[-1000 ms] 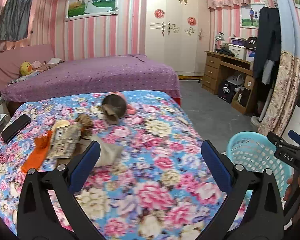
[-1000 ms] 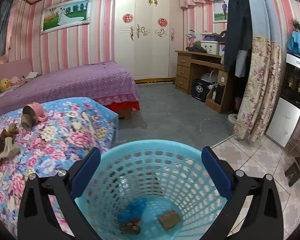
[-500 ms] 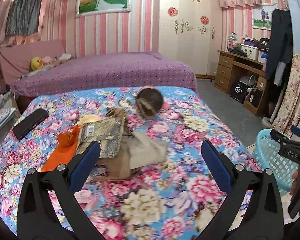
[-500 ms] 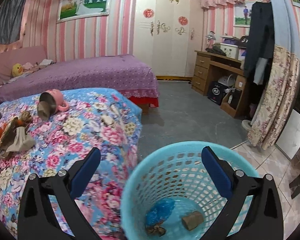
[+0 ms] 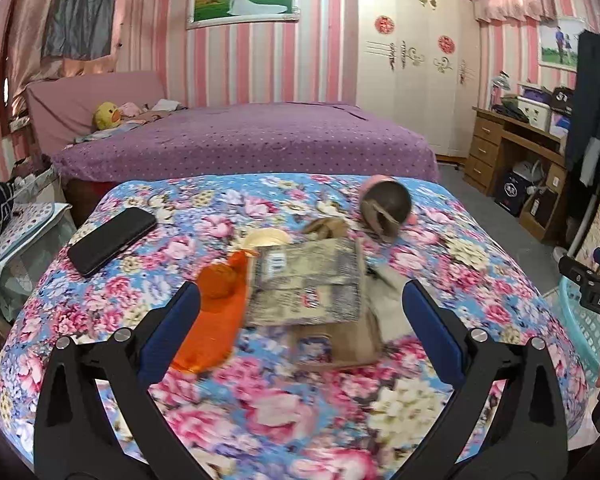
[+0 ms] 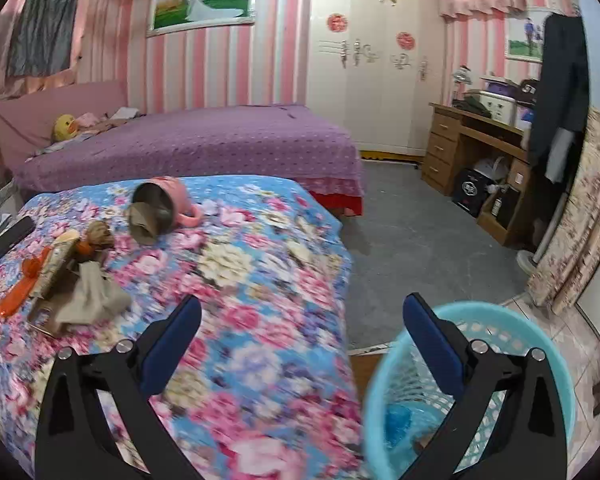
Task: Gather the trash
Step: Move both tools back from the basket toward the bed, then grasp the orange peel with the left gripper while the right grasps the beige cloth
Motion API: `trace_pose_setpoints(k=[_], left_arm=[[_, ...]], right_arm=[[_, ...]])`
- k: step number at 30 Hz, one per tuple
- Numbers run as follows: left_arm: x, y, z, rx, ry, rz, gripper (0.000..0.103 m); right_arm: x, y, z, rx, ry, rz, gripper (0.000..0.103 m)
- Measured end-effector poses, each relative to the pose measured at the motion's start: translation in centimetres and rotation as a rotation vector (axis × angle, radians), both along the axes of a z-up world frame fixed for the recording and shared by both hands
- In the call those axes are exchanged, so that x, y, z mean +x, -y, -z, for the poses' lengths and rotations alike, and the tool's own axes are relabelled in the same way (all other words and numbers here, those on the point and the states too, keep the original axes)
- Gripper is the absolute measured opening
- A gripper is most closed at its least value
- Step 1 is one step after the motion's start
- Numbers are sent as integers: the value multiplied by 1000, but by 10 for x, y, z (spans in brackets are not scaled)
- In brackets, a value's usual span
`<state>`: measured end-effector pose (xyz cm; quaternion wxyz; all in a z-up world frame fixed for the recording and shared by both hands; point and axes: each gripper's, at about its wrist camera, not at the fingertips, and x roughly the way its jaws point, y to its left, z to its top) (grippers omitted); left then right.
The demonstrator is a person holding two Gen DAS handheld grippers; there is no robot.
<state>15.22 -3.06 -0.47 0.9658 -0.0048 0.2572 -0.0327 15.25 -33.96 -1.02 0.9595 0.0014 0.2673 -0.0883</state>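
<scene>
A heap of trash lies on the floral bedspread [image 5: 284,392]: a grey printed wrapper [image 5: 308,284], an orange plastic wrapper [image 5: 216,312], brown paper pieces [image 5: 348,340] and a crumpled brown wad [image 5: 328,227]. My left gripper [image 5: 300,332] hangs open just in front of the heap, nothing between its fingers. My right gripper [image 6: 300,340] is open and empty above the bed's right edge, beside the light blue basket [image 6: 532,344]. The basket holds a blue wrapper [image 6: 396,420]. The same heap [image 6: 72,280] shows far left in the right wrist view.
A pink mug [image 5: 384,208] with paper in it lies on its side behind the heap. A black phone [image 5: 112,240] rests at the bed's left. A purple bed [image 5: 240,140], a wooden desk [image 6: 480,148] and grey floor [image 6: 412,248] lie beyond. The right gripper's body [image 5: 588,284] and a hand show at right.
Both grippers have swung left, away from the basket and over the bed. The trash heap now sits centred before the left gripper. Both stay open.
</scene>
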Motion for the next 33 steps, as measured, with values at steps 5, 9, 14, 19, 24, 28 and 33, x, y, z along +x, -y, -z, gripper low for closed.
trace_pose_setpoints(k=[5, 9, 14, 19, 24, 28, 33], left_arm=[[11, -28, -1, -40, -16, -43, 98], [18, -50, 4, -48, -36, -93, 98], [28, -73, 12, -39, -67, -142, 98], [46, -96, 32, -69, -162, -152, 97], [65, -100, 54, -44, -249, -161, 97], [83, -91, 63, -18, -281, -136, 86], [106, -80, 67, -25, -303, -111, 68]], right_arm=[[19, -28, -7, -32, 7, -50, 98], [34, -46, -10, -38, 15, -83, 98], [41, -59, -3, -46, 23, -98, 98], [45, -64, 13, -77, -14, -99, 98], [52, -54, 26, -65, -53, -83, 98], [56, -47, 32, -25, -70, -74, 98], [61, -46, 36, -1, -82, -80, 98]])
